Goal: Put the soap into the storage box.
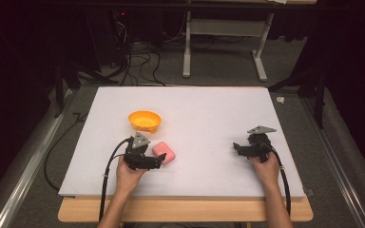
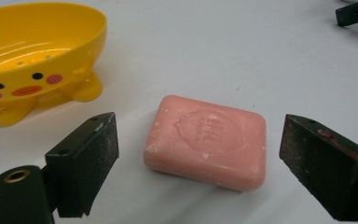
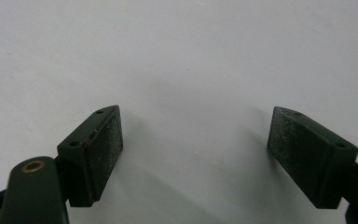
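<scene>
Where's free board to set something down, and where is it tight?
Free: the board right of the bowl to its far and right edges, and the middle strip between soap and right gripper. Tight: near left, where bowl, soap and left gripper cluster, jaws open either side of the soap.

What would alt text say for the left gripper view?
A pink bar of soap lies flat on a white table, between the open black jaws of the left gripper, touching neither. A yellow duck-faced soap dish stands behind it, to the left.
</scene>
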Available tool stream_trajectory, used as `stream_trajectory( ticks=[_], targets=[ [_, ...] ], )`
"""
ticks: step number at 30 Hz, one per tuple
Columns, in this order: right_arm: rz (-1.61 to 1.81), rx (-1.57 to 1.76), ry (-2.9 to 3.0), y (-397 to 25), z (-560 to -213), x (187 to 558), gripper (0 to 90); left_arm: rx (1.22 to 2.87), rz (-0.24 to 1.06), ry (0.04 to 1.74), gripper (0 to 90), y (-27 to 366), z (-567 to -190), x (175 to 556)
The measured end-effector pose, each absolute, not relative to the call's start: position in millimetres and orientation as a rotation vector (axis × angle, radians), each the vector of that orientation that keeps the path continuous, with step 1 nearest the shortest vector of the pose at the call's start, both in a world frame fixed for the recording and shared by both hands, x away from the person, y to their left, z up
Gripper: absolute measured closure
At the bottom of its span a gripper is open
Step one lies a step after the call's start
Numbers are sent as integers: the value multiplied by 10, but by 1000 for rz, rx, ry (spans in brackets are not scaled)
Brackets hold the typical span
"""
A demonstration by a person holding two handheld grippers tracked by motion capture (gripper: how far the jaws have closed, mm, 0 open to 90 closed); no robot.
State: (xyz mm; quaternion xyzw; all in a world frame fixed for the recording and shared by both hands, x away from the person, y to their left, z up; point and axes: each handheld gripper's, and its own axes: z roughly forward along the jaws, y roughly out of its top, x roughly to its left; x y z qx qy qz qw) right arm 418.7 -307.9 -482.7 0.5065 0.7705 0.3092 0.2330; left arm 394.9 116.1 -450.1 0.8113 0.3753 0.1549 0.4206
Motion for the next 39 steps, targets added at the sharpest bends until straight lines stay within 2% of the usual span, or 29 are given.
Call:
stream_trajectory(
  ticks=[16, 39],
  targets=[
    [850, 1390, 2116, -3076, -4827, 4186, 187, 2116, 337, 932, 64, 986, -4676, 4077],
    [851, 1388, 2113, -3075, -4829, 4185, 187, 2194, 355, 924, 69, 850, -4865, 4159]
  ],
)
